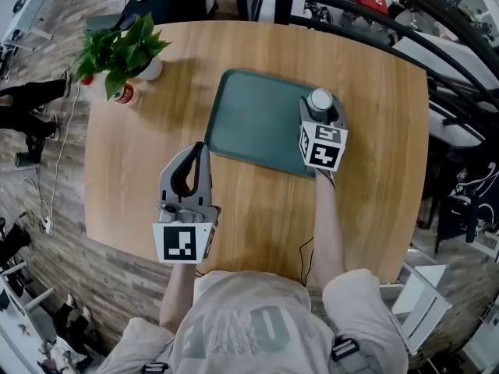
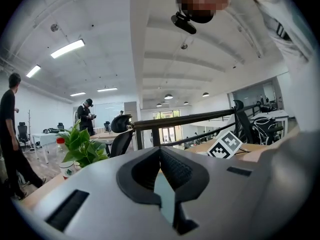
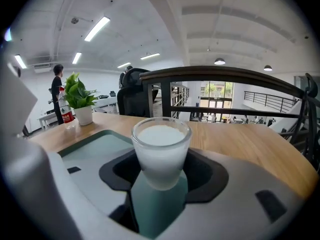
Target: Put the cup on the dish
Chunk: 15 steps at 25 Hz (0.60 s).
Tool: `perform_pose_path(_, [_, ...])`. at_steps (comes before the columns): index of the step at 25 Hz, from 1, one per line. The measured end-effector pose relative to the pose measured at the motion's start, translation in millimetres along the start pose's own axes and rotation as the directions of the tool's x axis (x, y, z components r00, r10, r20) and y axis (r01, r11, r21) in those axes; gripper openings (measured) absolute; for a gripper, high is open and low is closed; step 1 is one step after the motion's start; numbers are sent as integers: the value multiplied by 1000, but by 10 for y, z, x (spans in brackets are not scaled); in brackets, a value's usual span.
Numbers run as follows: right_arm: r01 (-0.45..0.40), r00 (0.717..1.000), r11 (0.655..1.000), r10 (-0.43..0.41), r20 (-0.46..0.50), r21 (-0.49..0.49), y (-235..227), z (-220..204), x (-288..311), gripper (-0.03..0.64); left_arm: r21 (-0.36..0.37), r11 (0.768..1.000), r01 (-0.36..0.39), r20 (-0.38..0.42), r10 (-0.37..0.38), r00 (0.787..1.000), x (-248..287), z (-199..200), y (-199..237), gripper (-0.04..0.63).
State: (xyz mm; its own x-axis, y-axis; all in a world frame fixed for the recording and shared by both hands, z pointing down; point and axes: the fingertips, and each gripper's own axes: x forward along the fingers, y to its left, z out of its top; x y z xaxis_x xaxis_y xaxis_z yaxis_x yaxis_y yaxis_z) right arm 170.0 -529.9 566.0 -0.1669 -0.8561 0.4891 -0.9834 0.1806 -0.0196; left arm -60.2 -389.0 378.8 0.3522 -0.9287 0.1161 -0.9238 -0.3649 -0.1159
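A frosted white cup (image 1: 320,98) sits between the jaws of my right gripper (image 1: 319,109), which is shut on it. The cup (image 3: 161,151) is upright, held over the right end of the green dish (image 1: 257,123), a flat rounded tray; whether its base touches the tray (image 3: 95,149) I cannot tell. My left gripper (image 1: 201,149) hovers by the dish's near-left corner, jaws shut with nothing between them. In the left gripper view the jaws (image 2: 160,153) meet at the tips, and a sliver of green shows below.
The round wooden table (image 1: 374,131) carries a potted plant (image 1: 121,49) and a red-labelled bottle (image 1: 125,93) at its far left. A dark railing (image 3: 225,76) runs behind the table. People stand far off at the left (image 2: 9,129).
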Motion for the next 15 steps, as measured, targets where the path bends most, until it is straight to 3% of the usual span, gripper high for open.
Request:
perform_pose_path(7, [12,999,997,-15,-36,-80,68,-148,112,261,3,1000,-7,-82,7,997,41,-213,-11,9])
perform_pose_path(15, [19,1000,1000,-19,-16,-11,80,-141,153,261,-6,1000,-21,-78,21,997,53,-209,36,9])
